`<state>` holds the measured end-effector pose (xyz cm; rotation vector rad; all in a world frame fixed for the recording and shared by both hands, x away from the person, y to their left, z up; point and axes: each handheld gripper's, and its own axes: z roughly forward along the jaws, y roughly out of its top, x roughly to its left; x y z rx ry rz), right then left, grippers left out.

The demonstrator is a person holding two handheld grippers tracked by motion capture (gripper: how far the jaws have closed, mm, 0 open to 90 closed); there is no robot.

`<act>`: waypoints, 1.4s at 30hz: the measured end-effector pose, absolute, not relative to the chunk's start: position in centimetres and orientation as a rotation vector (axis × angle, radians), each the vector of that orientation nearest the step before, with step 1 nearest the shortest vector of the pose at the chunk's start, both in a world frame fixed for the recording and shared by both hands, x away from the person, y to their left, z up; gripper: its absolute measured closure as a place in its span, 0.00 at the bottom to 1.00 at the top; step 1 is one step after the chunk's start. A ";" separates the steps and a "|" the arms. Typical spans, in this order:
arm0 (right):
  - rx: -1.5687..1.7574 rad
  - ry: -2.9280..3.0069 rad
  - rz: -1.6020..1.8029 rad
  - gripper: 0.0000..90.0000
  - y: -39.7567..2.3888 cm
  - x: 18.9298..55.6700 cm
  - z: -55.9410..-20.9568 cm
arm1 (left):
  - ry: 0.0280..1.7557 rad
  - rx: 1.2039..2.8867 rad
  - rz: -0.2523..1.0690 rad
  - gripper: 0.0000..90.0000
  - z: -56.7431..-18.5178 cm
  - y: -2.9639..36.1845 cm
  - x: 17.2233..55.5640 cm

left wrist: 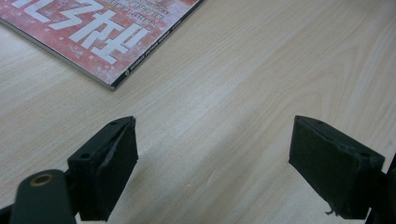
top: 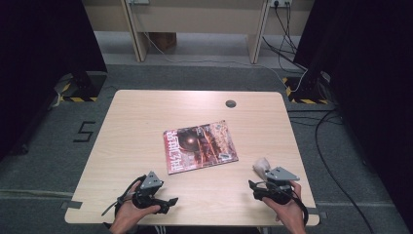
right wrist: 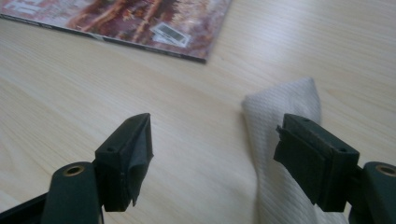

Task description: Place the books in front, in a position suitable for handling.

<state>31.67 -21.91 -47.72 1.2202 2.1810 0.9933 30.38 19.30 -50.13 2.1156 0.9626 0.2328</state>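
A: Where is the magazine (top: 200, 147) lying?

B: Flat near the middle of the table (top: 146, 112), cover up, turned a little so its near right corner points toward the right edge. The cover is red and brown with large white characters along its left side.

A: And the 2 grippers?

B: Both sit close to the near edge. The left gripper (top: 168, 201) is toward the near left corner, held in the person's left hand (top: 127, 214). In the left gripper view its jaws stand wide apart with bare wood between them, and the magazine's corner lies ahead, well apart from the pads.

A: The right one?

B: The right gripper (top: 253, 187) is near the near right corner, in the right hand (top: 287, 209). Its jaws are spread wide too, gripping nothing.

A: Anything beside it?

B: A folded white cloth (right wrist: 280, 121) lies by the right edge. In the right gripper view it runs under the right-hand jaw; whether that jaw touches it I cannot tell. The gap between the jaws shows mostly bare table.
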 end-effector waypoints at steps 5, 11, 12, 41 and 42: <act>1.178 2.227 1.019 0.23 -19.6 32.7 -47.6 | 0.977 2.096 0.235 0.16 -50.1 19.4 30.6; 1.136 2.269 1.072 0.18 -16.7 34.6 -47.1 | 0.974 2.105 0.244 0.16 -50.1 19.3 30.7; 1.122 2.282 1.067 0.18 -16.2 35.0 -47.0 | 0.978 2.103 0.248 0.16 -50.1 19.3 30.8; 1.305 2.306 0.857 0.21 -11.5 42.9 -50.2 | 1.073 2.056 0.380 0.23 -50.8 18.0 35.4; 1.296 2.317 0.861 0.21 -11.5 42.9 -50.2 | 1.078 2.055 0.377 0.23 -50.8 18.0 35.5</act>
